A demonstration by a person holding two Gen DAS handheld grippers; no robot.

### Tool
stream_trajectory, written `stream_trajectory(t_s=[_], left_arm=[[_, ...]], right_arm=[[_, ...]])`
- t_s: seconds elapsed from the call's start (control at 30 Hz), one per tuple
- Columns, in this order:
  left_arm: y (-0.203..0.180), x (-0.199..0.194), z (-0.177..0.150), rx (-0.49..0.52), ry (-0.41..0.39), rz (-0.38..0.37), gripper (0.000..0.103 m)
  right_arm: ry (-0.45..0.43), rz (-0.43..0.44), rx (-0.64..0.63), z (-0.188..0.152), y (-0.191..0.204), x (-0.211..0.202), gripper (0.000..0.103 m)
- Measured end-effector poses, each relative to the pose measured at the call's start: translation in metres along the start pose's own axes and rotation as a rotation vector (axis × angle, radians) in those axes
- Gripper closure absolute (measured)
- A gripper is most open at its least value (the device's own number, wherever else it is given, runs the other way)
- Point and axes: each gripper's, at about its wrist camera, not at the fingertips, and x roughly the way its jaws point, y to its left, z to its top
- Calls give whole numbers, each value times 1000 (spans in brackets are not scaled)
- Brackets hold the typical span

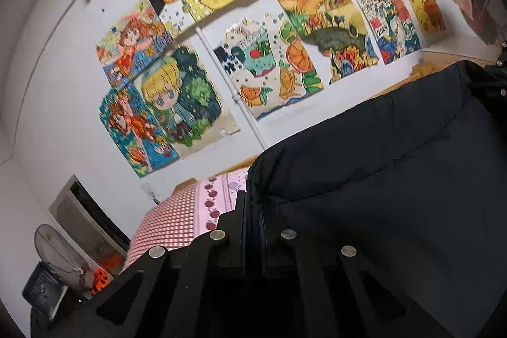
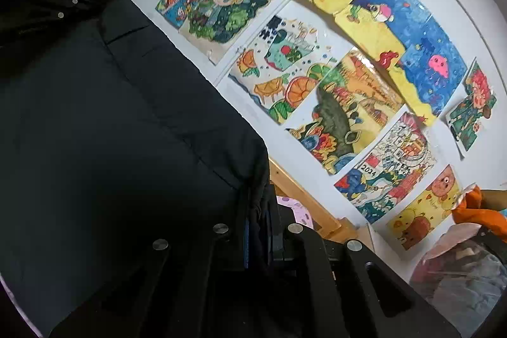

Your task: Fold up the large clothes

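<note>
Your left tongs (image 1: 253,211) sit low in the middle of the left wrist view, clamped tight on a bunched edge of the dark garment (image 1: 396,179). From that pinch the cloth rises and spreads across the whole lower right of the frame, lifted clear with its top hem running up toward the upper right.

Your right tongs (image 2: 258,230) are low in the middle of the right wrist view and likewise closed on a corner of the garment (image 2: 111,132), with cloth gathered between the blue pads. Here the fabric fills the left half of the frame and climbs to the upper left, where the other tongs' black frame with its small silver rivets shows at the far corner.

Left of your left tongs, a pink and red checked bedsheet (image 1: 177,217) lies on the bed. Behind everything, the white wall (image 1: 63,84) carries a cluster of bright children's drawings (image 1: 177,103). A small fan (image 1: 54,249) stands at the lower left of the left view. In the right view, a wooden bed frame (image 2: 304,198) runs just right of the tongs, and a clear plastic bag (image 2: 459,274) sits at the lower right.
</note>
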Motion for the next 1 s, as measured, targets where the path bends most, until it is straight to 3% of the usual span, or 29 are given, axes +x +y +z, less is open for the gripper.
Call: stream_trajectory(t_s=[0.13, 0.37, 0.53, 0.73, 1.0], left_arm=[[-12, 29, -9, 4, 60, -18, 97], [-22, 61, -10, -11, 74, 2, 97], [-38, 102, -21, 11, 153, -8, 97], [-37, 134, -23, -37, 179, -50, 96], [-32, 149, -39, -126, 203, -150, 87]], right_arm=[[40, 7, 49, -8, 10, 24, 97], [69, -23, 64, -12, 20, 63, 97], [128, 1, 94, -23, 35, 102, 97], [130, 17, 131, -21, 30, 131, 97], [163, 64, 170, -31, 33, 142, 84]])
